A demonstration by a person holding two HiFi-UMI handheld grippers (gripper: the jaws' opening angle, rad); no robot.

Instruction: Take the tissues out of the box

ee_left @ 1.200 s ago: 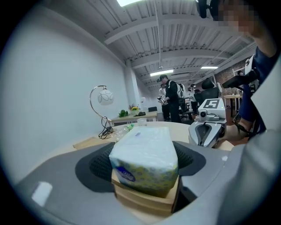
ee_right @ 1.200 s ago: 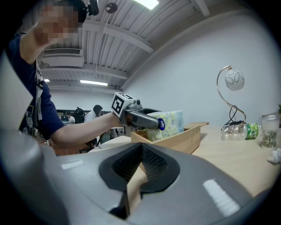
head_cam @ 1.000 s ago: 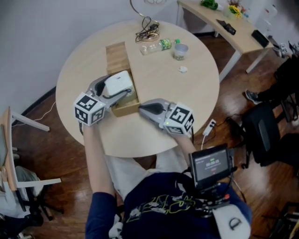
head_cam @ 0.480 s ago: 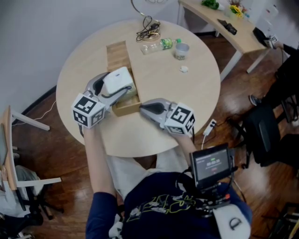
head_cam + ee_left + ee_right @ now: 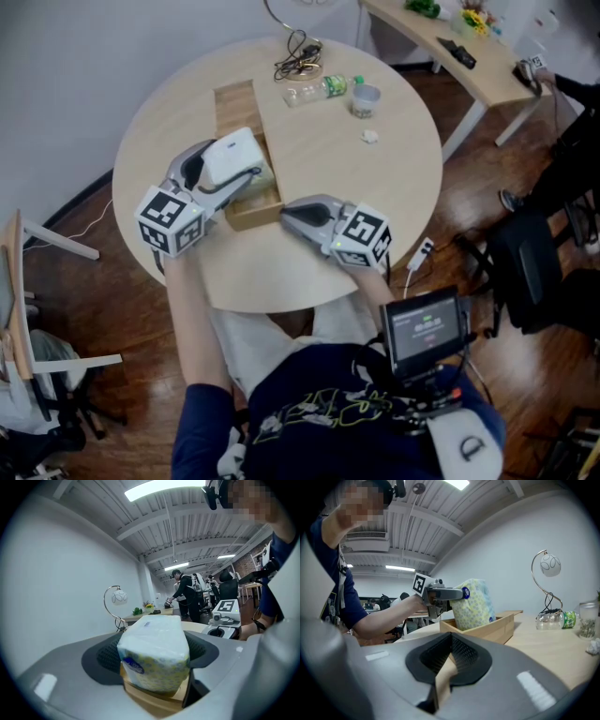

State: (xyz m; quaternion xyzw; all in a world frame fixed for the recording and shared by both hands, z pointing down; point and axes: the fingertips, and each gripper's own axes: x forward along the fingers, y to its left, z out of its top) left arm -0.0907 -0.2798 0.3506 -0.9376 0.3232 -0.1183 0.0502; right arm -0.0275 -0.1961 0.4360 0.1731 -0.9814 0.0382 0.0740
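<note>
Left gripper (image 5: 230, 169): jaws wide, clamped on the sides of the tissue pack (image 5: 154, 653). The pack fills the gap in the left gripper view, so I can't see the pad tips behind it. The blue label on its front is too small to read.

Pack is tilted over the near end of the wooden box (image 5: 225, 94). Its bottom edge is hidden behind the box rim in the right gripper view, so I cannot tell whether it is fully clear.

Right gripper (image 5: 286, 214): jaws nearly together, pinching the box's near wall at the corner. Only a tan sliver of it shows between the pads.

On the round table (image 5: 309, 178), far side: bottle (image 5: 319, 91), cup (image 5: 364, 98), cable tangle (image 5: 295, 61). The lamp (image 5: 548, 566) is cut off in the head view.
</note>
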